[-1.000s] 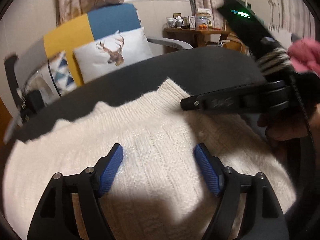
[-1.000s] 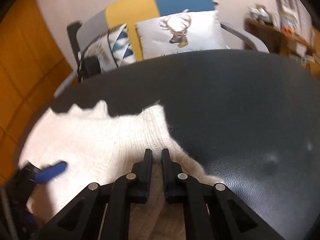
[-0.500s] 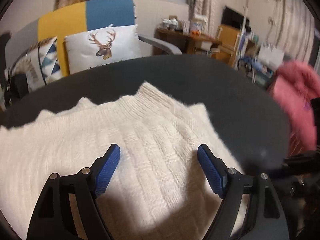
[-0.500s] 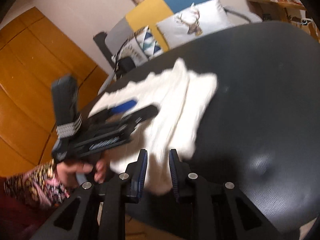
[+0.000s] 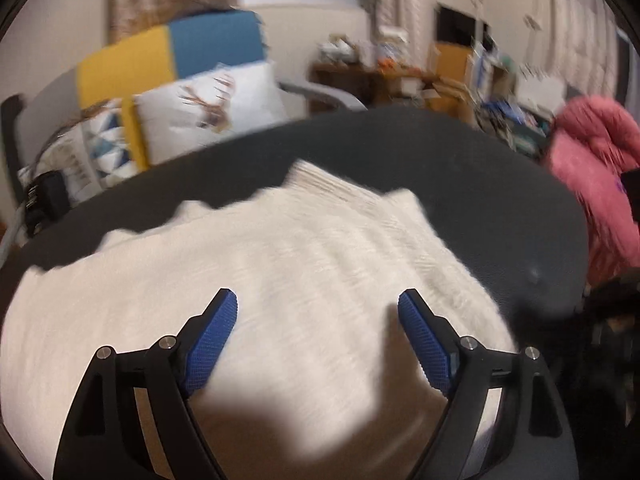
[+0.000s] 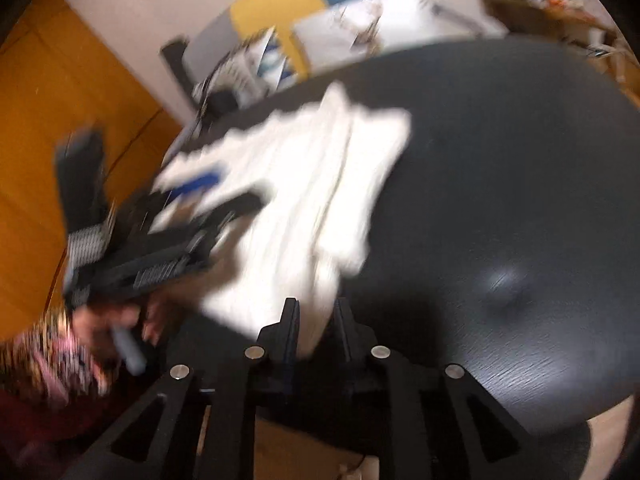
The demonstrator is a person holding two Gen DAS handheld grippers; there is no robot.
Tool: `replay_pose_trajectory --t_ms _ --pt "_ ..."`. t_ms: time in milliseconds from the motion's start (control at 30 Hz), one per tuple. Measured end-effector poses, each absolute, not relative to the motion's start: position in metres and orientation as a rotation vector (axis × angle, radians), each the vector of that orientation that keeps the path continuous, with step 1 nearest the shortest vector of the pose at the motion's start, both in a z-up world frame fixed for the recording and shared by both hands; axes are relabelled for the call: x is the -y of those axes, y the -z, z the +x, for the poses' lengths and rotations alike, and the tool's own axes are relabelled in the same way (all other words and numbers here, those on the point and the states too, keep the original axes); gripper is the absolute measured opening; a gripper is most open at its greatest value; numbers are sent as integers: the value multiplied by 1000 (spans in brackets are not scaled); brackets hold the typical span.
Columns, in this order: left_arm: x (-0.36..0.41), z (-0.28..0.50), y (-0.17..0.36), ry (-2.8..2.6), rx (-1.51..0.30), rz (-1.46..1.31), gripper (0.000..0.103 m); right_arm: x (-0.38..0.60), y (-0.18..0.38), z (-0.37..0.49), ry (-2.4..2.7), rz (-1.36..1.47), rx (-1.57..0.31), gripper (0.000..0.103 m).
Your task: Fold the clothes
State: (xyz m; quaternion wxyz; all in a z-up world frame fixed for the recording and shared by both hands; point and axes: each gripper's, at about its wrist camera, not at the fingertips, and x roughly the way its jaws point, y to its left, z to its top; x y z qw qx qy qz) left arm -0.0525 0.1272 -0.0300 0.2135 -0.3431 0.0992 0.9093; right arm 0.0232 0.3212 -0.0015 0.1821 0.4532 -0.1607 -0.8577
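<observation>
Change since the earlier frames: right hand-held gripper has drawn back from above the knit to the near edge of the tabletop; the view is motion-blurred. Item: cream knitted sweater, lying in folded layers on the left part of the dark round tabletop, its near end reaching the tabletop's near edge. Right hand-held gripper: jaws narrowly parted, the sweater's near end showing between them; whether they pinch it cannot be told through the blur. Left hand-held gripper: blue pads spread wide, empty, over the sweater's middle; held by a hand at the left edge. Beyond the far edge: deer-print cushion.
</observation>
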Motion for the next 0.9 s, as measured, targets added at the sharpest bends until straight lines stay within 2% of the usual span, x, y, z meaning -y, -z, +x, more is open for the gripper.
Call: replay_pose_trajectory --t_ms 167,367,533,700,833,900 --pt "-78 -45 31 -2669 -195 -953 85 -287 -25 -8 2508 1111 357 23" --pt "-28 -49 43 -2763 -177 -1033 85 -225 5 -47 2543 1203 15 23" --pt "9 -26 38 -2824 -92 -998 85 -230 19 -45 2613 1195 -97 23" --pt "46 -3 34 -2882 -5 -961 85 -243 19 -47 2757 1278 -326 23" --pt "75 16 30 -2926 67 -930 85 -256 8 -49 2741 1323 -256 23" --pt "90 25 29 -2948 103 -914 85 -247 -10 -40 2780 1243 -220 24"
